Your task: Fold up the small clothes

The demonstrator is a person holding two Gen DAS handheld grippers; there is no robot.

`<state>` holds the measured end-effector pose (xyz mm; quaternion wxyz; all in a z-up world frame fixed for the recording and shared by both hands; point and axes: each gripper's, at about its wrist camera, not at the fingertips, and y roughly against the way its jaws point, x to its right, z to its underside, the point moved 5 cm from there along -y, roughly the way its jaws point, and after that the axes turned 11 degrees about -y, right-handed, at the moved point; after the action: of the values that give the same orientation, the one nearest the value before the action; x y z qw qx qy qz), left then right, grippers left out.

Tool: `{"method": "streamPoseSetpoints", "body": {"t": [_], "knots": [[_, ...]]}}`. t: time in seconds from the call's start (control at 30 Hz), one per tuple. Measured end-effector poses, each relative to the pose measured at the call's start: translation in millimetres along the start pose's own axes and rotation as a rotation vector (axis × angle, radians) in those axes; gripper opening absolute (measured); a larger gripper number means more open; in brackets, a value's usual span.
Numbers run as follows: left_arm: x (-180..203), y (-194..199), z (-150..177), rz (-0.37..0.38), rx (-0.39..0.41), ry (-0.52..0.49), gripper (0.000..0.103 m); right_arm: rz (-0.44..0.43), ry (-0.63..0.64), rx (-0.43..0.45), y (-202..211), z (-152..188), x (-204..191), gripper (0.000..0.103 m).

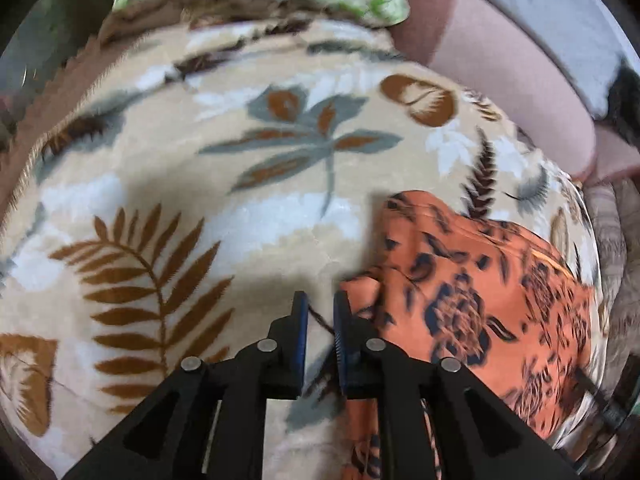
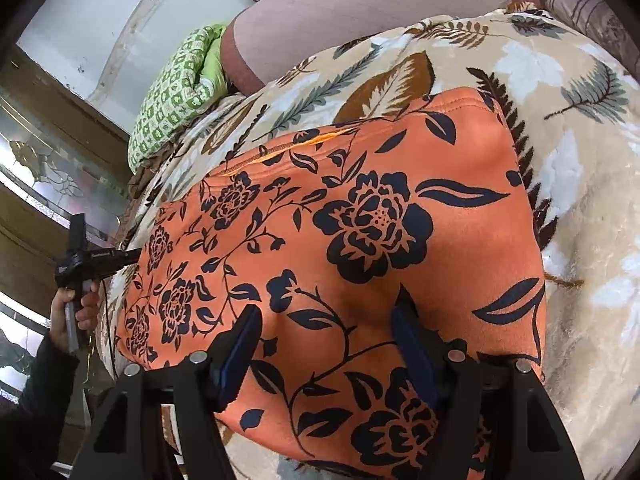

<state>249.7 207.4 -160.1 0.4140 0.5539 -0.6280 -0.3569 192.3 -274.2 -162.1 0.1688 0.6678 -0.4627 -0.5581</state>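
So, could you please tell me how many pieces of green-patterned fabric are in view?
1: a green-and-white bundle lies at the far edge of the leaf-print blanket, beyond the orange floral garment. More could be hidden outside these two views.

Garment [image 2: 360, 240] was orange with a navy-black rose-and-leaf print. Blanket [image 1: 200, 200] was cream plush, patterned with rust-brown ferns, grey-blue leaves and white foliage. Quilt [image 2: 176, 92] was green-and-white check. Cushion [image 2: 360, 12] was plain dusty pink. Gripper fingers [image 2: 244, 344] were black with blue pads.
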Motion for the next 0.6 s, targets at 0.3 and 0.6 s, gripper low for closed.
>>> {"method": "streamPoseSetpoints", "body": {"t": [0.3,0.6], "knots": [[90,-17,26,0.005,-0.03,-0.311,0.057,-0.196,-0.23,0.063,7,-48,11,0.072],[102,16,54,-0.038,0.102,-0.274,0.065,-0.336,-0.373,0.142,35,-74,40,0.075]]}}
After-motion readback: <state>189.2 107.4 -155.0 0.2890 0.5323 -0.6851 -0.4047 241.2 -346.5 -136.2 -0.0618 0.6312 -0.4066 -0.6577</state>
